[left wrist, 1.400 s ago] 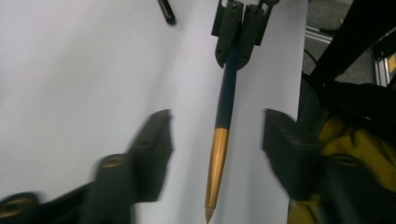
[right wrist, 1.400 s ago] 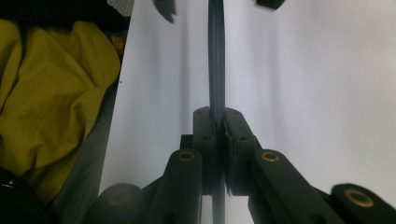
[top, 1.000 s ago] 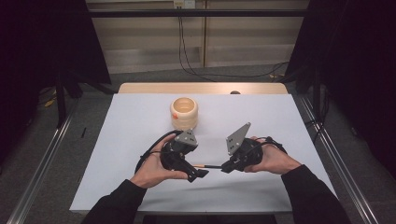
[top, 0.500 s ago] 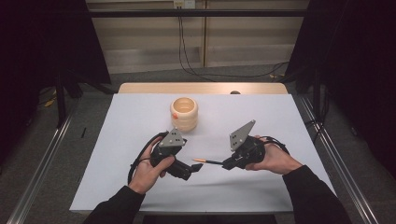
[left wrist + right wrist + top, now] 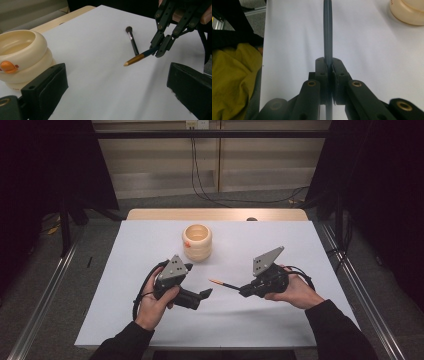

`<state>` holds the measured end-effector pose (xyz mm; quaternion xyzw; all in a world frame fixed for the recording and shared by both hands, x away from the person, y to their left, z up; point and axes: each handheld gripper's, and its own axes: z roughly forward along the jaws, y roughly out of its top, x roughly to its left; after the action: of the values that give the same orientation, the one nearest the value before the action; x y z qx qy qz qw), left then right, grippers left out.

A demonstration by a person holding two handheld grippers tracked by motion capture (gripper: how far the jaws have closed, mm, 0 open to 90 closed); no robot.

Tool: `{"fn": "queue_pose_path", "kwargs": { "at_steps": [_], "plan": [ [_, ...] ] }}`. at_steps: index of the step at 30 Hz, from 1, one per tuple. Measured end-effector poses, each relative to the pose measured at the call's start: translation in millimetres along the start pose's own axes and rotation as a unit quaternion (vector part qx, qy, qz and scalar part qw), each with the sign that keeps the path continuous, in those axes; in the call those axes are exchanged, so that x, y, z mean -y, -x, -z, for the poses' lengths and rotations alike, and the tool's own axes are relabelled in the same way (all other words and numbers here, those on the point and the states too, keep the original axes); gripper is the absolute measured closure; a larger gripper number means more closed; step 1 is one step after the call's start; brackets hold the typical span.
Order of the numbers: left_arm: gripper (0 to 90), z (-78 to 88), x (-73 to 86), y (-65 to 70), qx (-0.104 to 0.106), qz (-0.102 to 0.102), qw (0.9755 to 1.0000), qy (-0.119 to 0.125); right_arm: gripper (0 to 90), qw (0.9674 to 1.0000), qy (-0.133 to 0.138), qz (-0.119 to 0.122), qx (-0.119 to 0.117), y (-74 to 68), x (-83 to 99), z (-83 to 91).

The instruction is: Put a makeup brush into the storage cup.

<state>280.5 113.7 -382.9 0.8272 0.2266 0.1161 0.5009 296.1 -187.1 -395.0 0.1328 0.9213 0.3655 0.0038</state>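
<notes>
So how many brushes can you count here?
2. One brush is clamped in the right tongs, held above the white sheet. Another brush lies flat on the sheet behind it.

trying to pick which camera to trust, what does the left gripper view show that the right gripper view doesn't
Left gripper view: a brush lying flat on the white sheet, the pencil's pale tip, and the left gripper with jaws wide apart. Right gripper view: a yellow cloth off the sheet's edge. Both: the right gripper clamped on the pencil, the cream pot, the sheet.
</notes>
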Motion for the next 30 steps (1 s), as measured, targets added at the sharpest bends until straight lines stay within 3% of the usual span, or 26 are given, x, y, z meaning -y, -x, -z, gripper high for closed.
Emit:
{"fn": "queue_pose_path", "kwargs": {
  "at_steps": [4,11,16,25,30],
  "plan": [
    [2.9,1.5,-0.1,-1.1,0.003,0.003,1.0,0.002,85.1,0.9998,0.004,-0.014,0.014,-1.3,3.5,0.6],
    [2.9,1.2,0.8,-1.0,0.006,0.007,1.0,0.002,85.0,0.9975,0.062,-0.027,0.023,-0.2,7.9,2.6],
    [2.9,1.5,1.7,-0.9,0.008,0.008,0.9999,0.008,85.1,0.9952,0.091,-0.022,0.028,-1.8,8.0,4.3],
    [3.1,3.0,1.0,1.3,0.013,0.006,0.9997,0.019,85.1,0.9859,0.161,-0.035,0.029,-2.6,8.5,11.3],
    [3.1,4.7,0.1,2.7,0.013,0.007,0.9994,0.03,85.1,0.9778,0.203,-0.043,0.029,-3.2,8.6,13.2]
  ]
}}
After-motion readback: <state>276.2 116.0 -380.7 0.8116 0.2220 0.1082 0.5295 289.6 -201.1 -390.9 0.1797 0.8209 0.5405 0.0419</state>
